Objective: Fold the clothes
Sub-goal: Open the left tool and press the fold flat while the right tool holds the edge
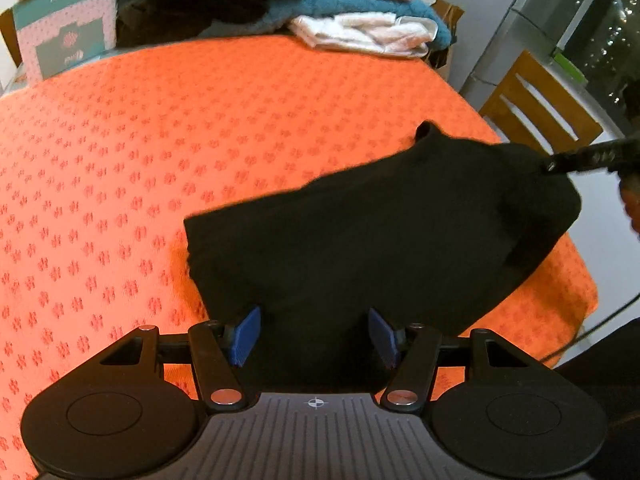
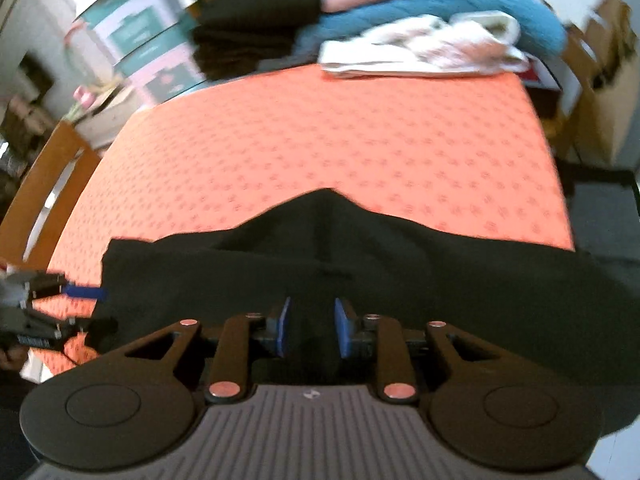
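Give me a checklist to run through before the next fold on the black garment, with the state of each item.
1. Black garment lies on the orange tablecloth: ok.
2. Garment lies flat: not ok, it is bunched with a raised fold in the middle.
3. Left gripper is free to take an edge: ok, its fingers stand apart with cloth between them, not pinched.
4. Right gripper is free: ok, fingers apart over the cloth, not pressing it.
5. Room on the tablecloth beyond the garment: ok, bare up to the pile of folded clothes at the far end.
6. Garment's near edge: cannot tell, hidden under the grippers.
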`<state>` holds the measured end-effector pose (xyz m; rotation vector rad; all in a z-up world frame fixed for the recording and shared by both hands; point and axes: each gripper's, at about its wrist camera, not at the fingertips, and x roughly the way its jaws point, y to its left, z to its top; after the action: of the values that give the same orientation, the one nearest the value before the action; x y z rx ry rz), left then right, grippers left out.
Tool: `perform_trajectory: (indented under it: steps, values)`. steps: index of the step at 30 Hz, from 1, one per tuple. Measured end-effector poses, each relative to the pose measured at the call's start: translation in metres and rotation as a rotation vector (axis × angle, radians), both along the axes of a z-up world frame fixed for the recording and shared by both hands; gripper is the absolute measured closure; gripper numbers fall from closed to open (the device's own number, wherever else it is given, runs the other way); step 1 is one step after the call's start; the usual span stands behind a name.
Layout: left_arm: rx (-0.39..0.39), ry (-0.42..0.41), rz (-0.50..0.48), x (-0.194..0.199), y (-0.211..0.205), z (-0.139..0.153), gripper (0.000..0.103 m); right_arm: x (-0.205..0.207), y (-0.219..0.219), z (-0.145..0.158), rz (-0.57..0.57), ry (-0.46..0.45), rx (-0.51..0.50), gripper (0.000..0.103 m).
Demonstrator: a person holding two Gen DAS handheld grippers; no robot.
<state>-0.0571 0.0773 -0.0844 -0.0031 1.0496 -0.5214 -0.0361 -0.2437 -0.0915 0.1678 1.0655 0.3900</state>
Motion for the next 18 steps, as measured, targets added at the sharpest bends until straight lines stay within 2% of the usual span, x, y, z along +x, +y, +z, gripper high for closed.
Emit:
perform_trajectory:
  steps: [5, 11, 14, 18]
  values:
    - [-0.021, -0.033, -0.011, 0.015, -0.007, 0.008, 0.041, 0.0, 0.033, -0.015, 0.044, -0.008, -0.037, 0.076]
    - [0.004, 0.006, -0.022, 0.033, -0.01, -0.018, 0.041, 0.002, 0.047, -0.041, 0.048, 0.018, -0.108, 0.075]
    - [0.0, 0.013, -0.016, 0.033, -0.01, -0.013, 0.041, -0.001, 0.05, -0.035, 0.048, 0.009, -0.124, 0.075]
    - [-0.025, 0.003, -0.037, 0.023, -0.006, 0.002, 0.039, -0.012, 0.048, -0.016, 0.061, -0.029, -0.116, 0.07]
